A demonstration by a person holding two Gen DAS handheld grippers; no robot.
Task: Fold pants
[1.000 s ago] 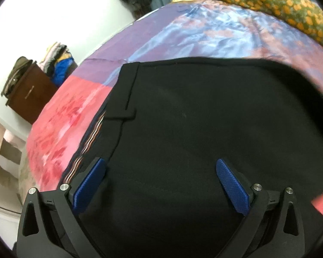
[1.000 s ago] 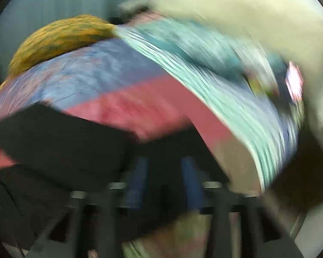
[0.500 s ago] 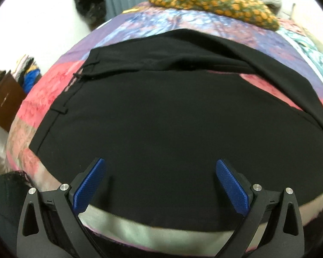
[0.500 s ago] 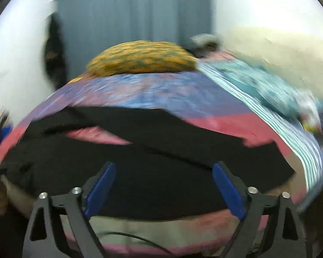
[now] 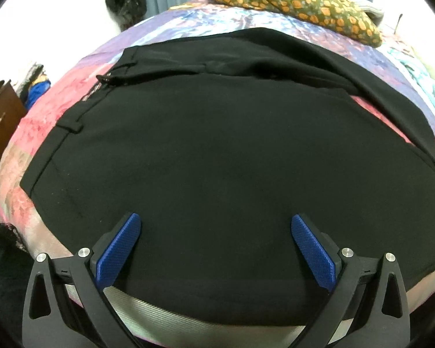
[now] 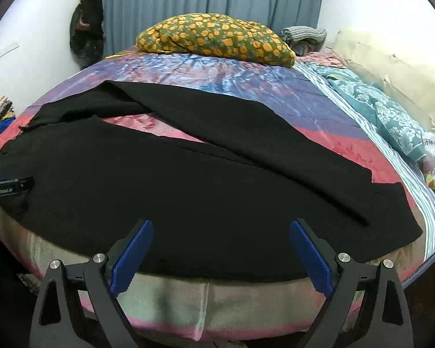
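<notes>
Both grippers have drawn back to the near bed edge; the right gripper (image 6: 220, 249) has just been opening, nothing between. The left gripper (image 5: 216, 249) also stands wide. The pants (image 6: 188, 179) lie spread on the bedspread (image 6: 246, 81), legs not yet aligned.

Two wrist-mounted fisheye views, each looking forward and downward along its own blue-padded fingers (image 5: 117, 250) (image 6: 132, 253) from the near edge of a bed covered by a glossy pink, purple and blue quilt (image 5: 40, 119) (image 6: 223, 72). The left view sits close over the waistband end of the flat black fabric pants (image 5: 217, 150), which fill most of its field. The right view stands further back and toward the leg end (image 6: 304, 185) — the curtain and far wall show. Shared between both: the pants, the quilt, and the olive cushion with orange spots (image 5: 293, 3) (image 6: 214, 39) at the far end.
</notes>
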